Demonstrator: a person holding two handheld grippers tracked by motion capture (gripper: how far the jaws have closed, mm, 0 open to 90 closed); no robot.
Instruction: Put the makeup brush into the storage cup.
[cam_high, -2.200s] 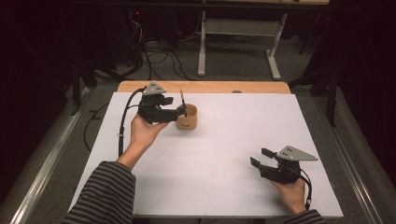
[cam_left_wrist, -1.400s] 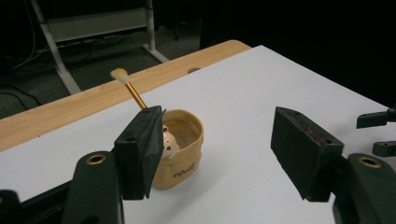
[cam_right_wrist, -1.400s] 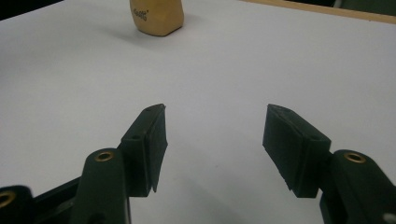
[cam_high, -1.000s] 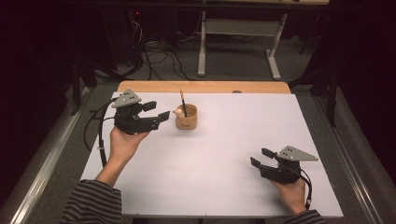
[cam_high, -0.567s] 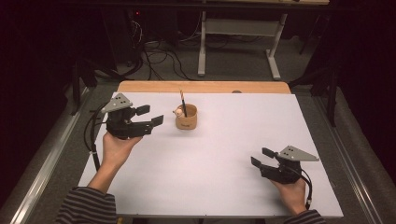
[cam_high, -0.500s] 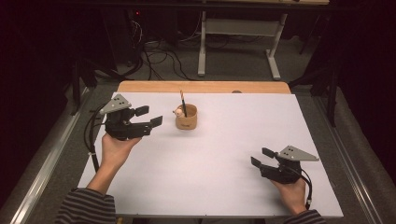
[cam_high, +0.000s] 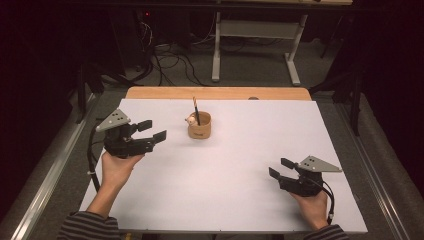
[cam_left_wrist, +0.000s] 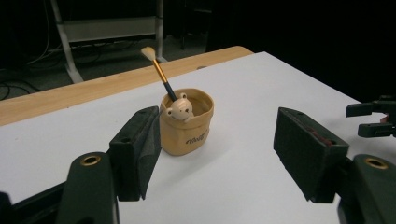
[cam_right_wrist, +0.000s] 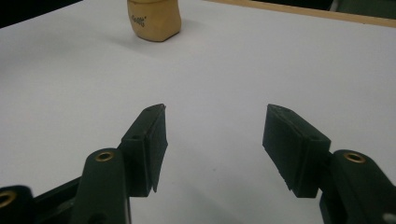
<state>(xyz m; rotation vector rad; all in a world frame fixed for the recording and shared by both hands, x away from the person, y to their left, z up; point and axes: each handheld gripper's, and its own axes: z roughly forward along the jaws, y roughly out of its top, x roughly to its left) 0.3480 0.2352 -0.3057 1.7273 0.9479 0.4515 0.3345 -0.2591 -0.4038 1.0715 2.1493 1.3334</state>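
Both grippers spread, gripping nothing, over the white table (cam_high: 225, 175).
The left gripper (cam_high: 151, 131) hovers near the left edge, apart from the tan bear cup (cam_high: 199, 126) holding a brush (cam_left_wrist: 159, 71); the right gripper (cam_high: 279, 168) rests low near the front-right edge, smooth bare sheet between.

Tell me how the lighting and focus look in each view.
High view: white table sheet evenly lit, surroundings dark. Left gripper view: tan bear-faced pot sharp, left claw soft. Right gripper view: that pot cropped at top, right claw blurred.
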